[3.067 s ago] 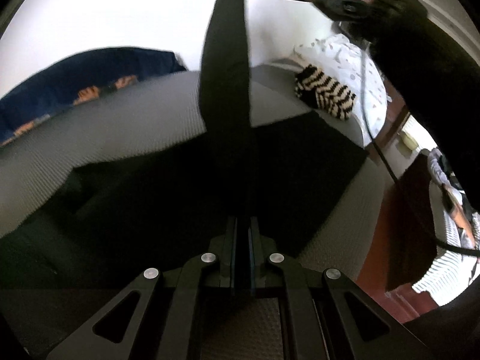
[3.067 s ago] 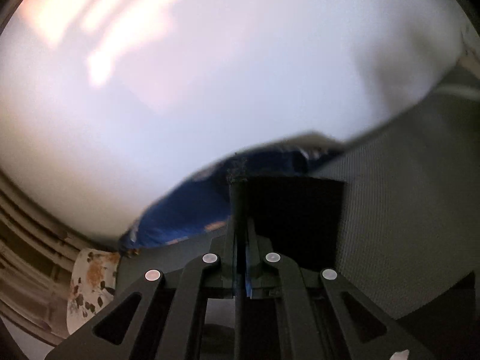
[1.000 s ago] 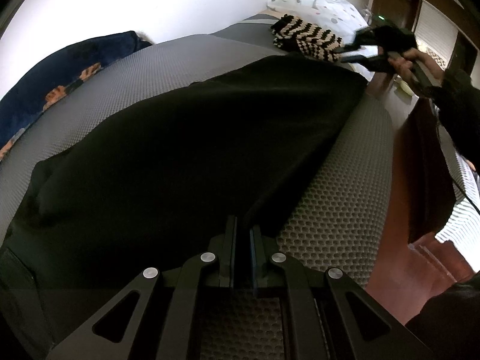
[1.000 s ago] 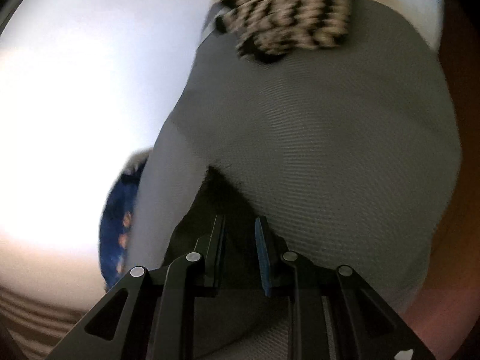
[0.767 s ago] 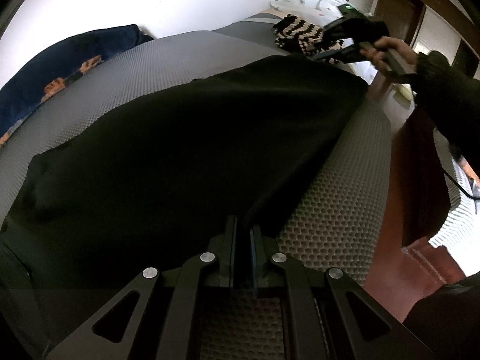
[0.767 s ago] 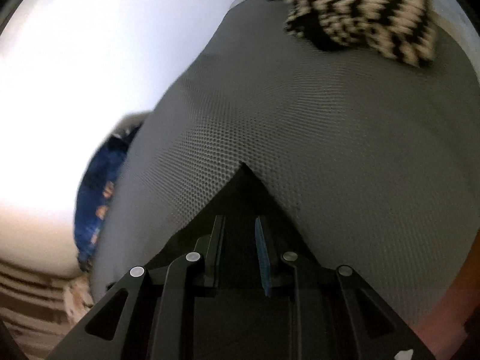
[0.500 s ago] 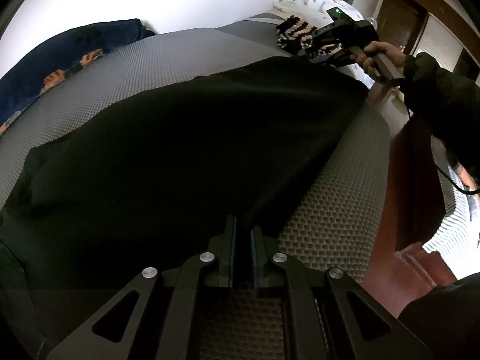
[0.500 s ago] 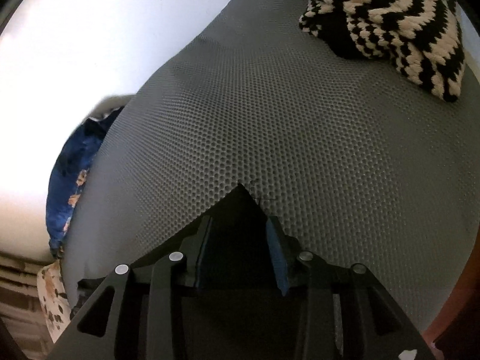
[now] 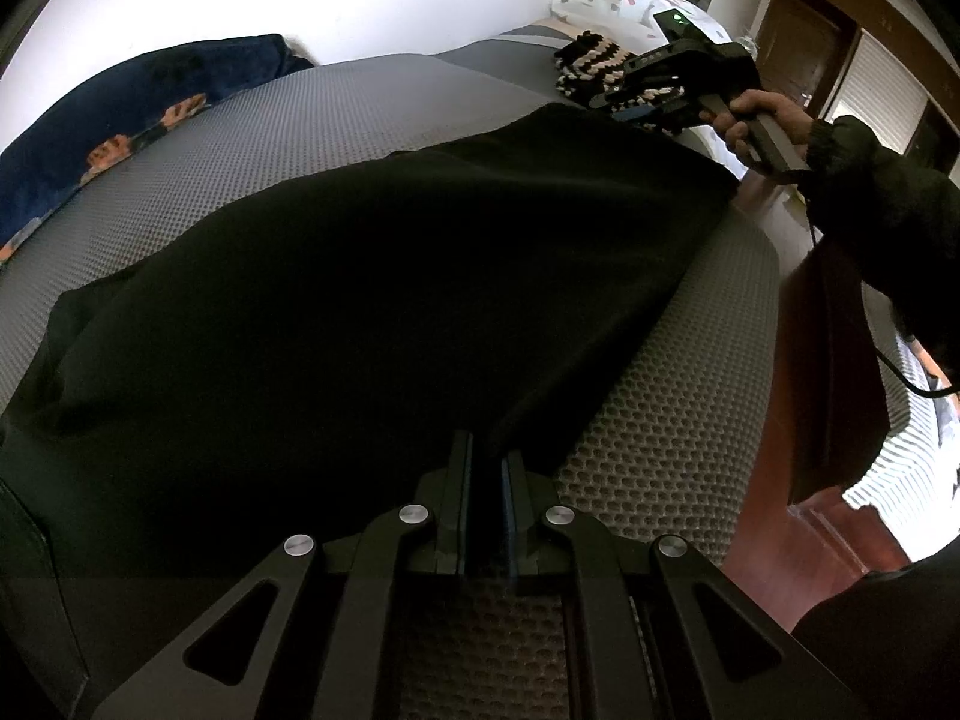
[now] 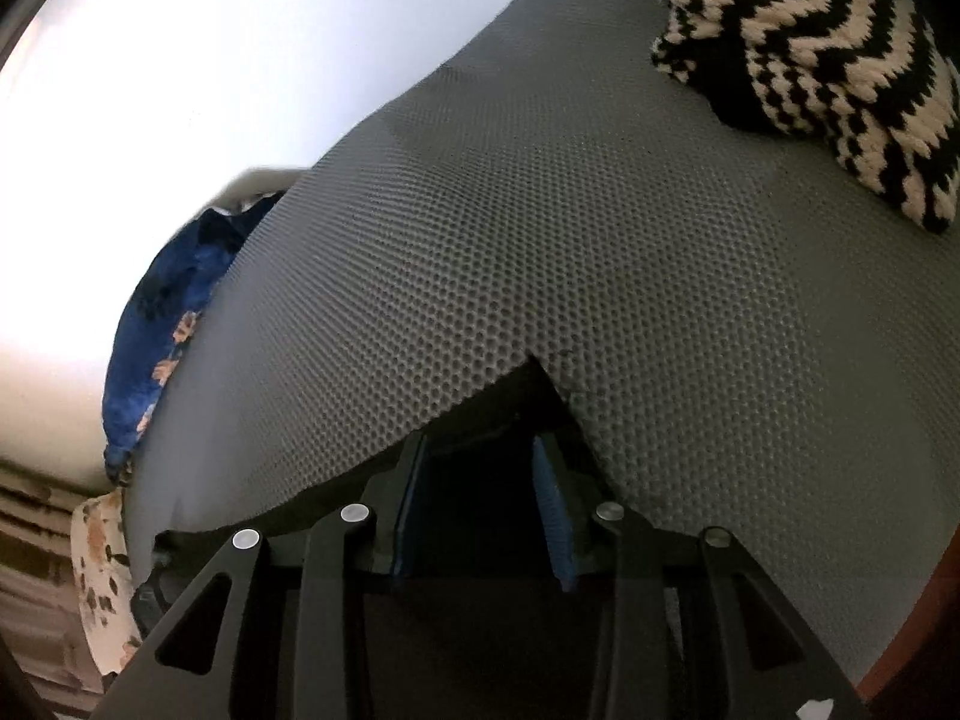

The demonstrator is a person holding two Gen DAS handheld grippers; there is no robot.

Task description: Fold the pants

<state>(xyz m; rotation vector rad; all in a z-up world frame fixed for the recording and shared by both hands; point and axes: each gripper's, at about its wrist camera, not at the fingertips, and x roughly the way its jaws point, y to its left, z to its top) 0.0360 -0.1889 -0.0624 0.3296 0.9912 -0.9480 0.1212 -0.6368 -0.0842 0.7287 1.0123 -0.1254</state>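
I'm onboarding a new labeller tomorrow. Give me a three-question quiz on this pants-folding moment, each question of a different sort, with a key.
1. True or false: the left gripper is shut on the edge of the black pants.
2. Which item lies on the grey mesh mattress beyond the right gripper? A) a black-and-cream zigzag knit B) a red towel C) a laptop
3. Fill in: the right gripper's blue pads stand ____, a pants corner between them.

Key: 1 true; 2 A, the zigzag knit; 3 apart.
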